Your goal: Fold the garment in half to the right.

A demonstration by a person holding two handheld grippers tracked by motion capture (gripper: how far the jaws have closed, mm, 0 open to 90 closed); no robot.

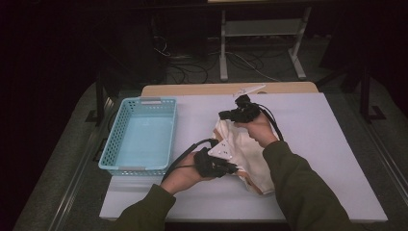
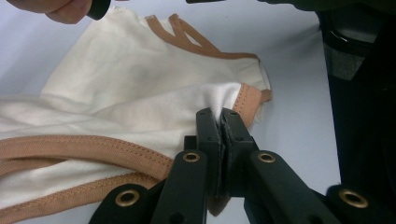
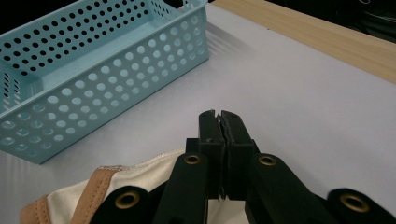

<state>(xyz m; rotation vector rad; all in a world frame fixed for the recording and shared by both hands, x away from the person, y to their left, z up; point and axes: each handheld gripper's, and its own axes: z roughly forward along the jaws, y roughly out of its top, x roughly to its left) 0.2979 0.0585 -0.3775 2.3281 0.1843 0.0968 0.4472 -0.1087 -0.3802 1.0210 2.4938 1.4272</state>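
Observation:
A cream garment (image 1: 246, 153) with tan trim lies bunched on the white table top (image 1: 312, 144) between my two grippers. My left gripper (image 1: 235, 168) is at the cloth's near left edge. In the left gripper view its jaws (image 2: 220, 114) are shut on a fold of the cloth (image 2: 116, 93) beside a tan hem. My right gripper (image 1: 223, 115) holds the far corner, which hangs slightly raised from it. In the right gripper view those jaws (image 3: 220, 114) are shut, with the cloth (image 3: 140, 182) pinched low between them and spreading out underneath.
A light blue perforated basket (image 1: 111, 143) stands empty at the left of the table, and its wall (image 3: 116, 88) shows in the right gripper view. A wooden strip (image 1: 192, 89) runs along the far edge. Dark floor with cables and a frame lies beyond.

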